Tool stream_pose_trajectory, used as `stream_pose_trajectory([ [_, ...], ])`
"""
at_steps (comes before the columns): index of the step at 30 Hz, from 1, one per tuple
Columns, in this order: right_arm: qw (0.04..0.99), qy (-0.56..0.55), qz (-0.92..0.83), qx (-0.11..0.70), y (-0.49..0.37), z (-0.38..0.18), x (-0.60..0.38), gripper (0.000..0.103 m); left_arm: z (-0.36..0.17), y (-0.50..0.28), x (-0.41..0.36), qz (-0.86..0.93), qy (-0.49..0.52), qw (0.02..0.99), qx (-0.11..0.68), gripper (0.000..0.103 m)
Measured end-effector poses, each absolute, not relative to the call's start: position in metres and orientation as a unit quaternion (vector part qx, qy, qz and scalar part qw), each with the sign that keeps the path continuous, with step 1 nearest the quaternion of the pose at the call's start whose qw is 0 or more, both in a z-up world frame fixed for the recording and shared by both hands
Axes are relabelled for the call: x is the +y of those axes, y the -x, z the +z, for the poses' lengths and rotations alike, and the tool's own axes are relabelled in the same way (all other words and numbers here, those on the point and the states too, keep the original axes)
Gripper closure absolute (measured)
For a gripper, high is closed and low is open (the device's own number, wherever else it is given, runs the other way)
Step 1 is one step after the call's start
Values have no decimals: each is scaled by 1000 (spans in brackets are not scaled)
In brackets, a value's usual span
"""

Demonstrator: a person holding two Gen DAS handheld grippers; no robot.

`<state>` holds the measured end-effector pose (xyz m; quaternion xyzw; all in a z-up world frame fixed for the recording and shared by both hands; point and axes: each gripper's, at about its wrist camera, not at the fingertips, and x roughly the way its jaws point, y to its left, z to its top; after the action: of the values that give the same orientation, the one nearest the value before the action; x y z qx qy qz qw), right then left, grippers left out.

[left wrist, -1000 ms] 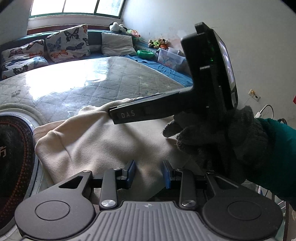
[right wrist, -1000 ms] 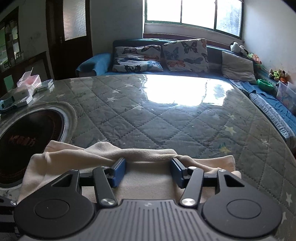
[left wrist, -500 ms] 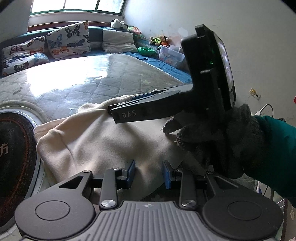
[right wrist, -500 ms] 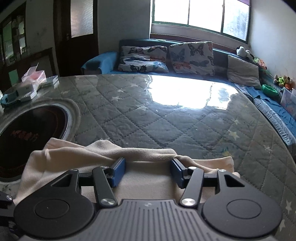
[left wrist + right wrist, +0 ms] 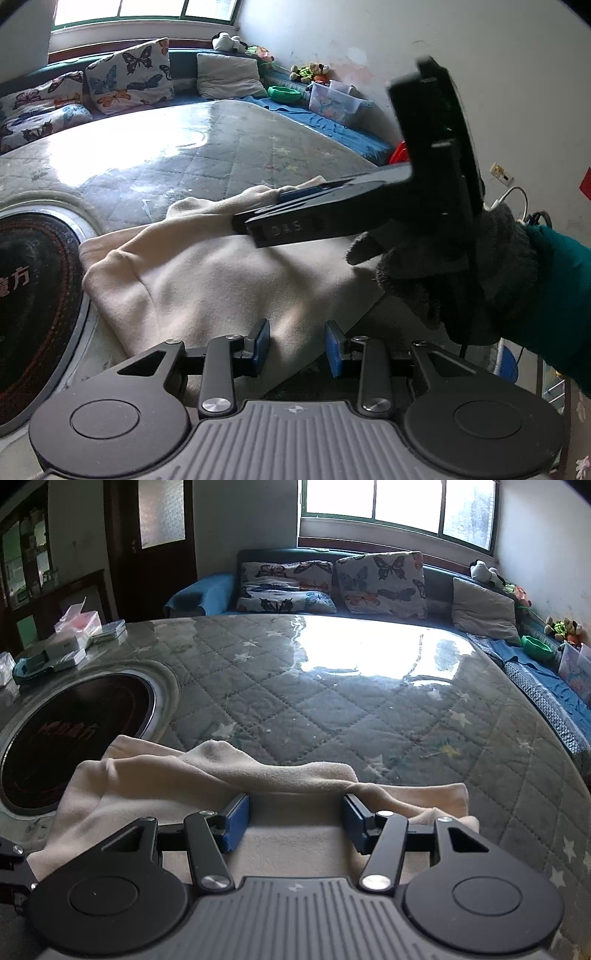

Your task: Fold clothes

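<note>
Lying rumpled on the quilted desk point(image 5: 369, 686) beside a round black cooktop point(image 5: 74, 731), the cream garment point(image 5: 207, 280) spreads beneath both tools. The left hand-held gripper point(image 5: 297, 347) and right hand-held gripper point(image 5: 295, 821) hover above it, blue pads apart.

Left tongs point(image 5: 296, 343) hold their blue pads parted, low over the near edge of the cream garment point(image 5: 207, 280). Right tongs point(image 5: 295, 821) — gripped by a dark-gloved hand point(image 5: 454, 273) in a teal sleeve — reach over the garment's far side, pads spread wide.
</note>
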<state>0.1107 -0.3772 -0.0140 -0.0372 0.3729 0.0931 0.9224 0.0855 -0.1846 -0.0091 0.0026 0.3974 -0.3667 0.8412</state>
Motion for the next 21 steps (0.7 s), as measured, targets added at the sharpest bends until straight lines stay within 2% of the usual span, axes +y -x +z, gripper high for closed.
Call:
stream_pose_trajectory([
  [8, 932, 38, 115, 342, -100, 12, -367, 49, 4, -79, -157, -335, 10, 865, 372, 67],
  [15, 922, 62, 134, 359, -120, -3, -334, 54, -6, -92, -142, -301, 33, 869, 391, 67],
  [21, 922, 63, 126, 360, -129, -12, -327, 53, -11, -90, -136, -296, 40, 868, 398, 67],
])
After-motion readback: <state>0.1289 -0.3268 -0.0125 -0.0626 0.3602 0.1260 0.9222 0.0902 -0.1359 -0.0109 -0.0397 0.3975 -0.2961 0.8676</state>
